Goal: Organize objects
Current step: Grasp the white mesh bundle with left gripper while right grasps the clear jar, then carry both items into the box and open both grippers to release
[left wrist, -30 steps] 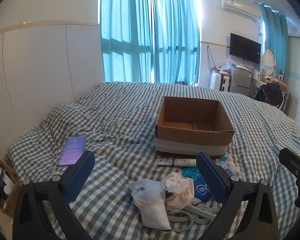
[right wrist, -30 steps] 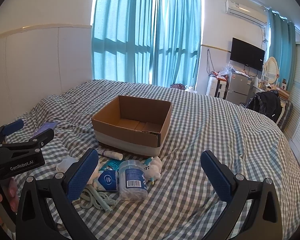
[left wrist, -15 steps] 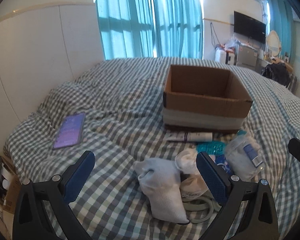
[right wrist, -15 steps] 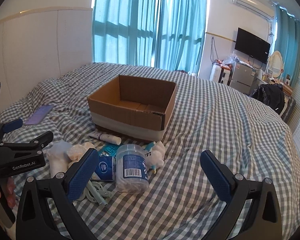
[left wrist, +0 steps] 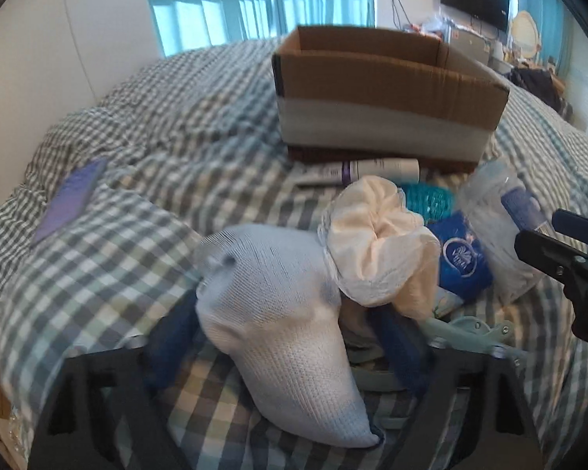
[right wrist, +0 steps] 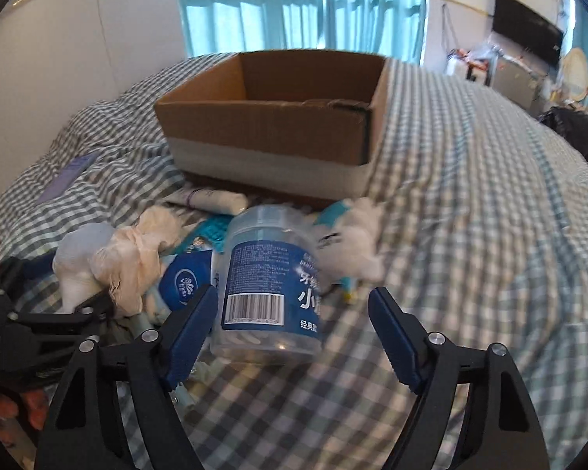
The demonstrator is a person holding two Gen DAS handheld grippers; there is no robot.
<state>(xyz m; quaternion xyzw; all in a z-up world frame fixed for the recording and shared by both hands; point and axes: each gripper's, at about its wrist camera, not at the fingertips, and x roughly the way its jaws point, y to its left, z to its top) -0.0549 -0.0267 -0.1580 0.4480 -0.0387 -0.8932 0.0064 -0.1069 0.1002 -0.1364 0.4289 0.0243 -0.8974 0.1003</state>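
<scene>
A: What's closest?
B: The left gripper (left wrist: 286, 352), spread wide around a soft, knitted white sock (left wrist: 290, 313). The right gripper (right wrist: 294, 329) is spread wide around a clear round plastic jar (right wrist: 270, 286).

A: What changed?
B: Both grippers came much closer to the pile.

A: And behind?
B: A cardboard box (right wrist: 278, 117) sits on the checked bedspread (right wrist: 470, 196).

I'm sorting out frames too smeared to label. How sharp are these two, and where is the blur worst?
Left wrist view: the sock is fairly sharp, but the left hand-held gripper and the box are smeared. Right wrist view: the jar label is readable, while the bedding on the right streaks.
</scene>
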